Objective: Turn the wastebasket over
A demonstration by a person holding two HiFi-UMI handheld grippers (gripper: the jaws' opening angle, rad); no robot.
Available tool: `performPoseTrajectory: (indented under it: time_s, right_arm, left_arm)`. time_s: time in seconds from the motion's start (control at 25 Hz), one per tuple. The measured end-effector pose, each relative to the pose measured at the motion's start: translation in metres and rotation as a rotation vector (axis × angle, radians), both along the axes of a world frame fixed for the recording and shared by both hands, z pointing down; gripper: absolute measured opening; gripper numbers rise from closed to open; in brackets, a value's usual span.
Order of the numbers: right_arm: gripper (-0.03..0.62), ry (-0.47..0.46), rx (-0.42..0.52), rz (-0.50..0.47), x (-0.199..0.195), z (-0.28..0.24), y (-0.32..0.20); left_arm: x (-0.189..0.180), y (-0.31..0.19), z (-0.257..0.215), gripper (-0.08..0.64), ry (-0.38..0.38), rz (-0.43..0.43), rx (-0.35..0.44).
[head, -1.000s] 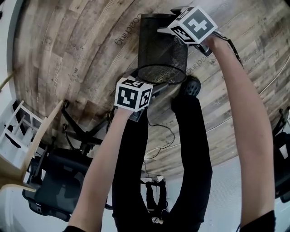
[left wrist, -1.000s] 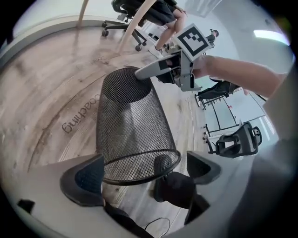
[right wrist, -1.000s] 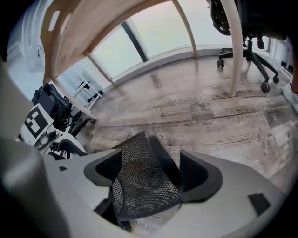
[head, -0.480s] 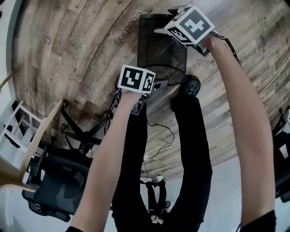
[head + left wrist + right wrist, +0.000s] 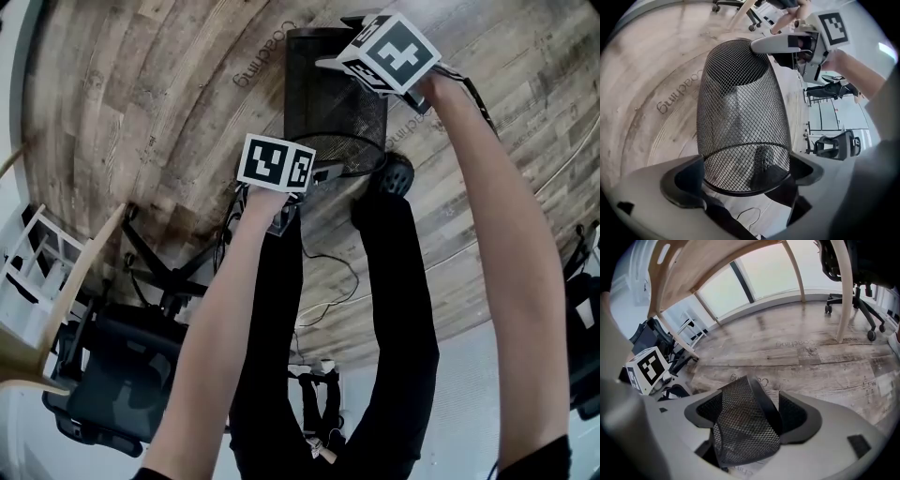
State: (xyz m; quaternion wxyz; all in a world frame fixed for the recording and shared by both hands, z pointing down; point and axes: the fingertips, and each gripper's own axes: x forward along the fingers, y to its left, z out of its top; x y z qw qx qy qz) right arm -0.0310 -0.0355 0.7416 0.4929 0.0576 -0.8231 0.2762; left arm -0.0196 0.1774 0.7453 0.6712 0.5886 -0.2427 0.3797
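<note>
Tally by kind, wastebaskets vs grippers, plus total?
wastebasket: 1
grippers: 2, the left gripper and the right gripper
Total: 3

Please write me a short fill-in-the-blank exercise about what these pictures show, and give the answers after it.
The wastebasket is made of black ___.
The left gripper holds its ___ end.
The right gripper holds its other, ___ end.
Below it is a floor of ___ planks.
Answers: mesh; open; closed; wooden.
</note>
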Motion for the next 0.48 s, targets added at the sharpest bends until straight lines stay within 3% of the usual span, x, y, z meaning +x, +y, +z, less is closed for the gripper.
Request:
performPoseTrajectory:
  time_s: [0.24,0.48]
  right_arm:
    - [0.382,0.013,-0.021,-0.008,0.014,-0.001,-0.001]
    - [0.382,0.008,-0.042,-0.010,0.042,-0.002,0.003]
  left_arm:
    - [0.012,-0.002,-0.004,0.558,-0.087,-0.023,0.041]
    - [0.033,-0.001,-0.007,0.558,-0.176,-0.036,0.132]
